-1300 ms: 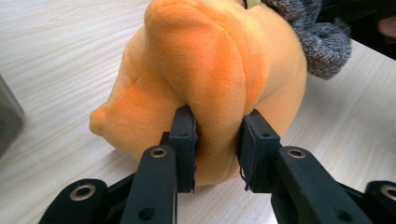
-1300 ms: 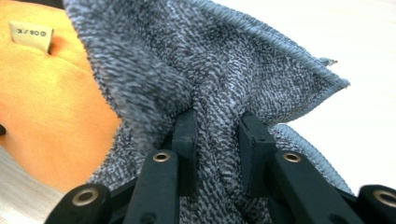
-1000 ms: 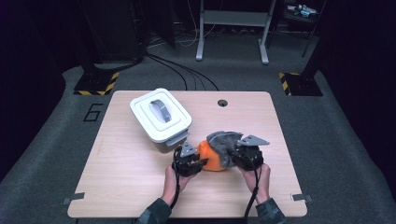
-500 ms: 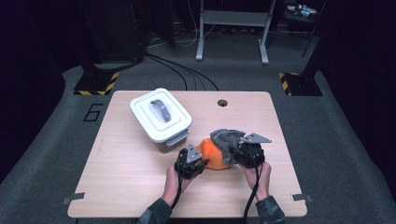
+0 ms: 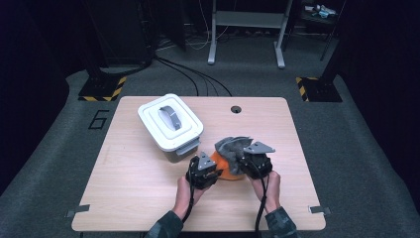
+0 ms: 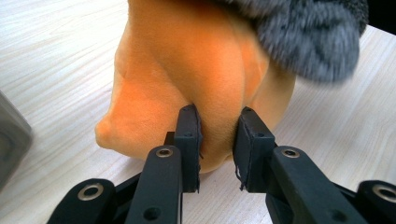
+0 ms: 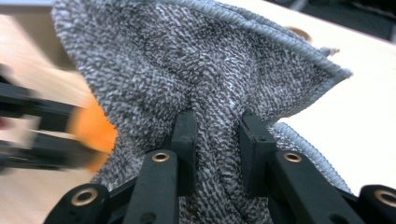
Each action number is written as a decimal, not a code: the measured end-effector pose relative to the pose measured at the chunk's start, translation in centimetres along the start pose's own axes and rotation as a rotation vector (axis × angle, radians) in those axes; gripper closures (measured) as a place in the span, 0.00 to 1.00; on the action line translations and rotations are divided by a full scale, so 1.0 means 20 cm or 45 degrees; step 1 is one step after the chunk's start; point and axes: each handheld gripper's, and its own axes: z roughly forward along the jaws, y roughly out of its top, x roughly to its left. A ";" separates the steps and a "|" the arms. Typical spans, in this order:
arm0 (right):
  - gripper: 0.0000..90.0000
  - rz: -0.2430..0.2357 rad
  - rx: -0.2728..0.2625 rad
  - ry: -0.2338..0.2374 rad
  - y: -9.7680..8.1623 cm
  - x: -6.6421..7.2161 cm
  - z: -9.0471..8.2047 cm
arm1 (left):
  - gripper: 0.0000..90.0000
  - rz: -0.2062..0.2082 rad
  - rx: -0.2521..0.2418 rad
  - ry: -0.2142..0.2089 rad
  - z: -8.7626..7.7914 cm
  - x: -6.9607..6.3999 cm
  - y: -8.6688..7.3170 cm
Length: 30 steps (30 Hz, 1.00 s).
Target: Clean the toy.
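Near the front of the worktop (image 5: 148,198), the left gripper (image 6: 217,140) has just been closing and is pinching the orange cloth (image 6: 196,70), while the right gripper (image 7: 217,140) is clamping the grey cloth (image 7: 210,70) lying on top — separating them, I'd guess; next is probably pulling them apart gently.

On the table (image 5: 129,188) a lidded box (image 5: 170,121) sits left of centre toward the far side; right of it and nearer the person lies a soft toy (image 5: 229,167); a cloth (image 5: 233,147) lies on the toy's far side.
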 end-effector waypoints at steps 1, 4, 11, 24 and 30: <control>0.79 0.058 0.017 -0.014 -0.04 -0.07 0.01 | 0.81 0.003 0.004 -0.007 0.00 0.00 0.00; 0.79 0.129 0.053 -0.034 -0.10 -0.16 0.03 | 0.80 0.001 -0.001 -0.005 0.01 0.00 -0.01; 0.79 0.189 0.064 0.005 -0.14 -0.20 0.05 | 0.47 0.102 0.005 0.079 0.00 -0.02 0.00; 0.79 0.164 0.026 -0.015 -0.11 -0.18 0.00 | 0.82 0.025 -0.010 0.003 0.01 0.01 0.00; 0.79 0.093 -0.073 0.044 0.01 -0.04 -0.14 | 0.82 -0.097 -0.012 -0.088 -0.05 0.01 0.04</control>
